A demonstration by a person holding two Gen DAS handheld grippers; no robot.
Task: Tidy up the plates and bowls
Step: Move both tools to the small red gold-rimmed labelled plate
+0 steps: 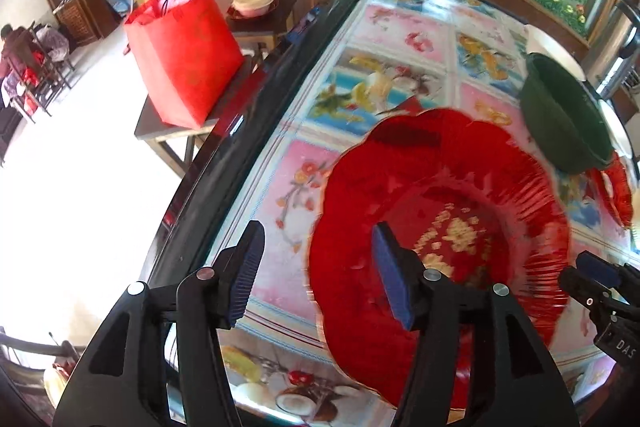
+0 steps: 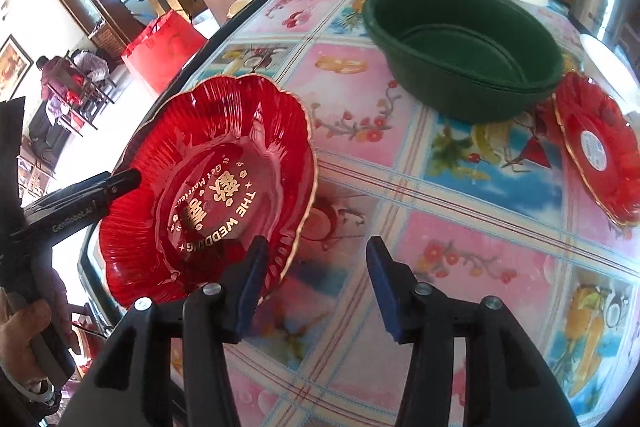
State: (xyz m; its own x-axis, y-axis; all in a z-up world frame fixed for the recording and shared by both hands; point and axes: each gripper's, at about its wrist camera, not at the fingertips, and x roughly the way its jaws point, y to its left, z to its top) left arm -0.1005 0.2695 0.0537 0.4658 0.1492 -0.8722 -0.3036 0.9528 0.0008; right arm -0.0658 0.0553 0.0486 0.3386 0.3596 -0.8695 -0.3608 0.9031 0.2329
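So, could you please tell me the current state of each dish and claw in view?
Large red plate: upright on the table, released, left rim over the table's edge.
Green bowls: nested, upright, empty.
Small red plate: right of the bowls, ungripped.
Left claw: open, empty.
Right claw: open, empty.

Both wrist cams sit close above the table (image 1: 404,39), angled steeply down and fwd along their fingers. Left looks from the table's left edge, right from further in, probably. Shared: red scalloped plate (image 1: 440,227) (image 2: 208,187), green bowl (image 1: 564,115) (image 2: 464,51).
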